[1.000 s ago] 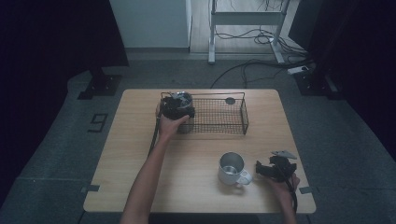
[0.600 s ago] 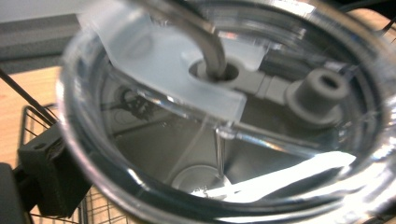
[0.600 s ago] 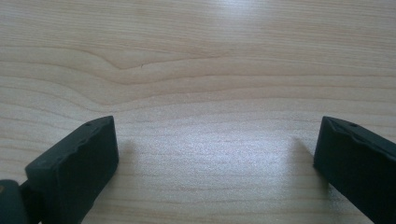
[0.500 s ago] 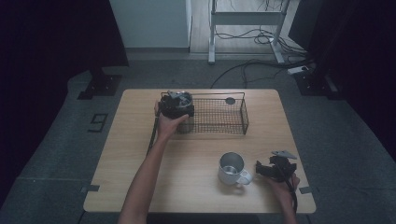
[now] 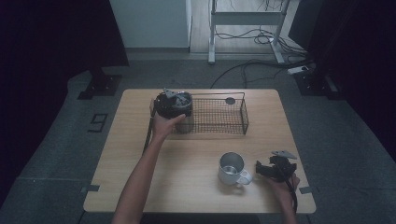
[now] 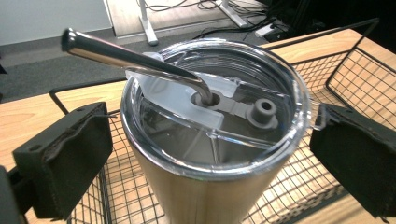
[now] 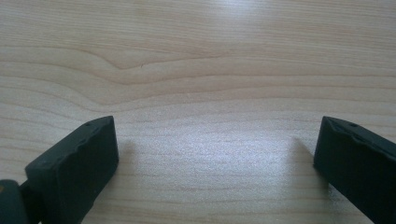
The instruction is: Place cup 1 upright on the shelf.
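Tumbler (image 6: 210, 154) is the thing in hand: steel cup w/ clear lid and bent metal straw (image 6: 135, 58), standing upright in the wire basket (image 5: 219, 116).

High view: basket sits at 12 o'clock on the wooden table (image 5: 140, 186), nearer the far edge. Left gripper (image 5: 173, 105) hovers over the basket's 9 o'clock end, the person's left hand (image 5: 163, 125) behind it, forearm running in from 6 o'clock. Tumbler itself is mostly hidden under the gripper here, can't make out more than a dark rim. Small dark round thing (image 5: 230, 100) lies at the basket's far side, approx 1 o'clock; can't tell what it is. Steel mug (image 5: 231, 168) w/ white handle stands on the table at 5 o'clock, well apart from the basket. Right gripper (image 5: 259, 169) rests just beside the mug's handle, at its 3 o'clock, right hand (image 5: 280, 186) behind it.

Left gripper view: jaws have just been opening and stand wide, one at 9 and one at 3 o'clock of the tumbler. Tumbler is between them, but the left pad is clear of it; right pad sits right at the lid rim, contact unclear. No squeeze visible. Straw leans toward 10 o'clock. Basket mesh shows under and around the cup.

Right gripper view: jaws spread wide, nothing between them, bare wood grain below.
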The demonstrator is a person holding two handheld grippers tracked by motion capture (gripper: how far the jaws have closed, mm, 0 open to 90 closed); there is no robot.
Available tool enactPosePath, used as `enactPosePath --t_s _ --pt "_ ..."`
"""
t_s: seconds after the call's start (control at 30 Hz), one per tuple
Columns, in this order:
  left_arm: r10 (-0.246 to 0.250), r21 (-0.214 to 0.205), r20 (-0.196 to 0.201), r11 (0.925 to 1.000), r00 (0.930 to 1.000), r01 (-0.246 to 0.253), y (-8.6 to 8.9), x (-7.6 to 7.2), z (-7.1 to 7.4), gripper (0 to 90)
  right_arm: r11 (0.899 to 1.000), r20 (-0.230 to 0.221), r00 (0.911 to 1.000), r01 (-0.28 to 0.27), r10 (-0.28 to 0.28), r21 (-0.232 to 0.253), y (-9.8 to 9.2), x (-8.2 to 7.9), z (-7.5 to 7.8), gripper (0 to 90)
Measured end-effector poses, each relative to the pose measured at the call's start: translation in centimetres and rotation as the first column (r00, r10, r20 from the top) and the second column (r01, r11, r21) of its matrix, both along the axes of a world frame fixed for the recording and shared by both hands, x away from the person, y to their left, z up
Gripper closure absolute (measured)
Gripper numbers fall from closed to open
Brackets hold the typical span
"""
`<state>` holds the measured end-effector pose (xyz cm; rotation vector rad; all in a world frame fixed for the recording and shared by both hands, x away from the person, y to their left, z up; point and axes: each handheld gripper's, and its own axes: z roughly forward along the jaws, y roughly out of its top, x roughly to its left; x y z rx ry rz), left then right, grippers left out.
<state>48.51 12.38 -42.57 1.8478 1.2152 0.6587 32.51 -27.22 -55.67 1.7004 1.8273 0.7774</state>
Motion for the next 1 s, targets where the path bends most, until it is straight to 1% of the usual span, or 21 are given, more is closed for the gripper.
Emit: enactPosePath --t_s 0.1,0.33,0.47,0.63,0.87,1.0 --pt "0.001 -0.009 0.020 1.0000 0.9998 0.000 0.3 -0.6 0.4 0.0 1.000 0.000 1.0000 0.000 0.000 0.000 0.0 0.0 0.0 0.0" --pt "0.008 -0.019 0.024 0.9998 0.9997 -0.008 1.2 -1.3 0.6 0.0 1.000 0.000 1.0000 0.000 0.000 0.000 0.0 0.0 0.0 0.0" --pt "0.007 -0.024 0.018 0.9997 0.9998 -0.006 1.8 -2.1 0.3 0.0 1.000 0.000 1.0000 0.000 0.000 0.000 0.0 0.0 0.0 0.0" --pt "-0.006 -0.028 0.014 0.9996 0.9999 0.006 2.8 -3.4 -0.2 0.0 1.000 0.000 1.0000 0.000 0.000 0.000 0.0 0.0 0.0 0.0" --pt "-0.028 -0.027 -0.004 0.9992 0.9996 0.028 3.5 -4.8 -0.7 0.0 1.000 0.001 1.0000 -0.001 0.001 -0.001 0.0 0.0 0.0 0.0" --pt "-0.043 -0.022 -0.006 0.9988 0.9991 0.043 3.8 -5.6 -1.0 0.0 1.000 0.001 1.0000 0.001 -0.001 0.000 0.0 0.0 0.0 0.0"
